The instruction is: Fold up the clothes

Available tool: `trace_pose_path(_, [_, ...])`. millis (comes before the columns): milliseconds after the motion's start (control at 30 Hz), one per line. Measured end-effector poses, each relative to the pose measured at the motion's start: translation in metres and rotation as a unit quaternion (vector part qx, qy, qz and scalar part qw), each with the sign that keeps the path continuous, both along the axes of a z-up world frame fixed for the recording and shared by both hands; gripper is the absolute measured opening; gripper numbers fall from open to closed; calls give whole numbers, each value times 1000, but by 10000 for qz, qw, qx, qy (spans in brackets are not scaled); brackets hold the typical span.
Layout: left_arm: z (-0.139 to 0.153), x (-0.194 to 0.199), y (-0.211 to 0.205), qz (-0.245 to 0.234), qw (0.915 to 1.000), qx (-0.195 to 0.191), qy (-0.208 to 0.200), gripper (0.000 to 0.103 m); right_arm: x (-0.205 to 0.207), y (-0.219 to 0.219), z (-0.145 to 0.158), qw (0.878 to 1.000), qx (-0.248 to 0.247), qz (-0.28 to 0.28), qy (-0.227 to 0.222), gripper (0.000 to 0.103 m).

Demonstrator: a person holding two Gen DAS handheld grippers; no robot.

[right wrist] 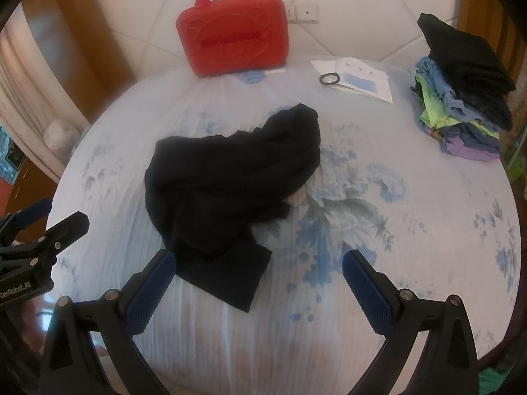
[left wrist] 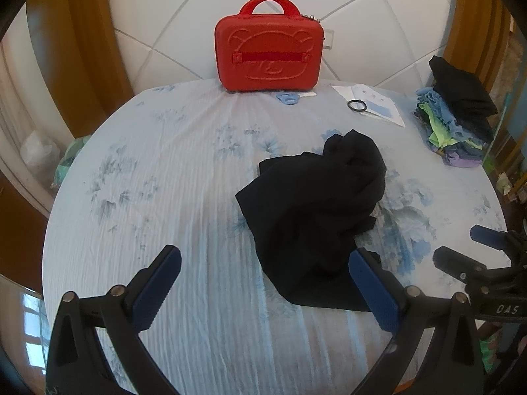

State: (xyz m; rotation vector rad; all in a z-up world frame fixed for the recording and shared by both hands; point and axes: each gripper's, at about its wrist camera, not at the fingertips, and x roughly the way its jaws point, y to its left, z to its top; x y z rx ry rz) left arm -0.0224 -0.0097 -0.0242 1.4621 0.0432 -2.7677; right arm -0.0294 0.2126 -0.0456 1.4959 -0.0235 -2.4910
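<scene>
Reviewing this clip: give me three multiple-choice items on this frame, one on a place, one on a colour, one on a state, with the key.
1. Where does the stack of folded clothes sit on the bed?
A. far right edge
B. near left corner
C. on top of the case

2. What colour is the hard case by the headboard?
A. blue
B. red
C. green

3. How does the black garment lie?
A. folded into a neat square
B. crumpled and unfolded
C. lifted off the bed by a gripper

Key: 1 A, the stack sits at the bed's far right edge in both views. 2 B, the case is plainly red. 3 B, it lies bunched while the left gripper and right gripper stand open.
</scene>
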Motion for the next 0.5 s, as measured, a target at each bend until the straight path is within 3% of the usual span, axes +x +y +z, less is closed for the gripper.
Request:
trace_pose_path(300, [-75,-63,-12,45,9978,92,-654,103,-42,20,-28,9995,-47,-185,-263,103])
trace_pose_path(500, [-130,-103,-4,62,9961,-289,-833,103,-96,29,-59,9957,-510,-352,-682,103])
